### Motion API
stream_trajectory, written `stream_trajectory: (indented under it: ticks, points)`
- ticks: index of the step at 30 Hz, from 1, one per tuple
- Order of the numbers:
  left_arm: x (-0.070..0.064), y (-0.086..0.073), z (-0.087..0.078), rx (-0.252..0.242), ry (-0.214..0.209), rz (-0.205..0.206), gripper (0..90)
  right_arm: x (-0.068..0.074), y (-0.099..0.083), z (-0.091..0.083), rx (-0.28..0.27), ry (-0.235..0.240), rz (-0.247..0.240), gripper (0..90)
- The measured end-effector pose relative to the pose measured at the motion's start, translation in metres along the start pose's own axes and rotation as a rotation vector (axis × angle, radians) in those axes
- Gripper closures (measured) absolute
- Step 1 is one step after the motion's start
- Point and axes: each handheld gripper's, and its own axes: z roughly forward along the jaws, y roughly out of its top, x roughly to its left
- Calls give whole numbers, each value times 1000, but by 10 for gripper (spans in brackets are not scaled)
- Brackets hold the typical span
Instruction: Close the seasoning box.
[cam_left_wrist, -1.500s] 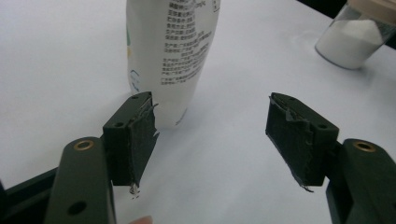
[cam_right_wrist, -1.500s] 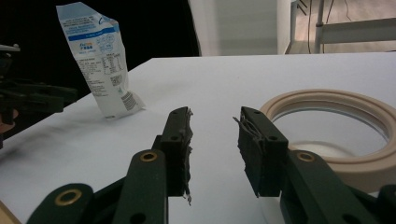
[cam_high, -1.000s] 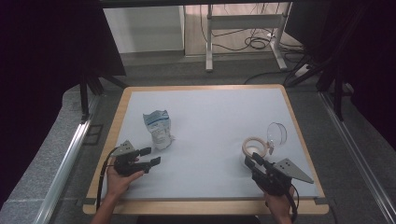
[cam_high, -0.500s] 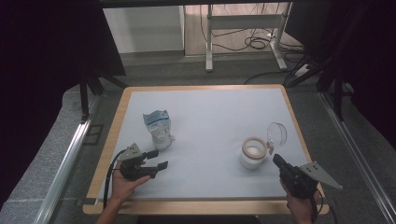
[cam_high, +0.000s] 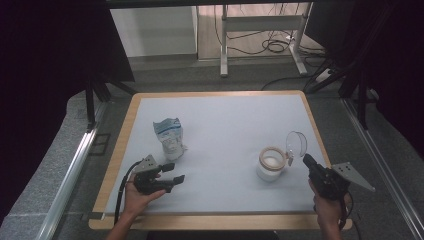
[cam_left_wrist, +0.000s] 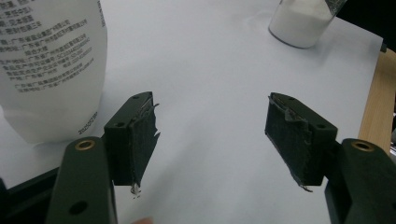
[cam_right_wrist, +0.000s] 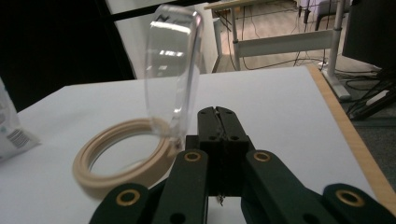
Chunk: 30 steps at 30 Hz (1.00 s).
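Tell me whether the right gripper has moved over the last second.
Yes. In the high view the right gripper has drawn back from the jar toward the table's right edge, and now sits apart from the jar, jaws shut.

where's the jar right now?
High view: the jar stands on the table's right side, lid flipped open, just left of the right hand-held gripper.

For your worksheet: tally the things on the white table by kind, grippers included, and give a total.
Bags: 1, the white bag
Jars: 1, the jar, lid open
Grippers: 2, left gripper open, right gripper shut
Total: 4
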Motion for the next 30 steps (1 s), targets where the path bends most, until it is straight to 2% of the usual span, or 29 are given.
stream_trajectory:
  ticks: [6, 19, 25, 30]
  points:
    - [3, -1, -4, -4, 8, -6, 335, -3, 12, 11, -22, 2, 2, 900]
    - [5, -3, -5, 2, 11, -17, 333, 12, 19, 16, -29, 39, -40, 900]
    - [6, -4, -4, 6, 11, -25, 333, 24, 20, 21, -16, 81, -59, 900]
    - [7, -5, -4, 7, 11, -30, 333, 43, 13, 36, 43, 144, -84, 900]
